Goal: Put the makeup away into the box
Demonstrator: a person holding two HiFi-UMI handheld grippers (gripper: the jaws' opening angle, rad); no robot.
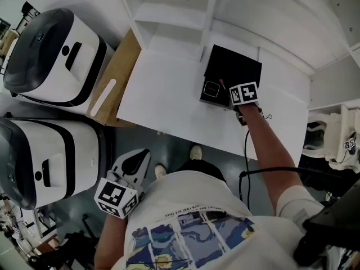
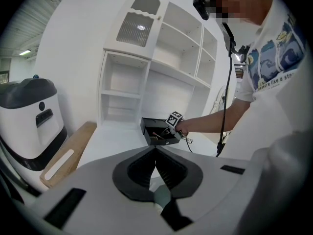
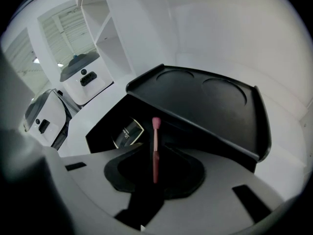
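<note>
So my right gripper (image 3: pixel 155 155) was tipped steeply down at the matte black plastic box (image 1: pixel 216 91). Its jaws were only a sliver apart and pinched on a thin pink makeup stick (image 3: pixel 156 136), which was a slim, smooth shaft, darker red along the lower half, with a small rounded rosy tip. The stick ran straight along the jaw line and its tip poked out over the box's open mouth, so it wasn't lying inside. The box sat on the smooth white tabletop (image 1: pixel 169 94), close to the foot of the white shelving unit (image 1: pixel 185 10). Its lid (image 3: pixel 210 102) stood propped up: a flat, tray-like slab with a raised rim and two shallow round recesses pressed into it. Down in the box lay a dark square compact (image 3: pixel 128 132) with a thin pale border and some print I couldn't read. My left gripper (image 2: pixel 156 152) hung low at my side, well away from the table. It had a pale grey matte body, and its black pads were closed tip to tip with nothing between them. Just off the table's left end sat a light wooden board (image 1: pixel 115 77) with a long, rounded white slot in it. Beyond that were two bulky rounded machines (image 1: pixel 50 55) with glossy white shells and black tops.
</note>
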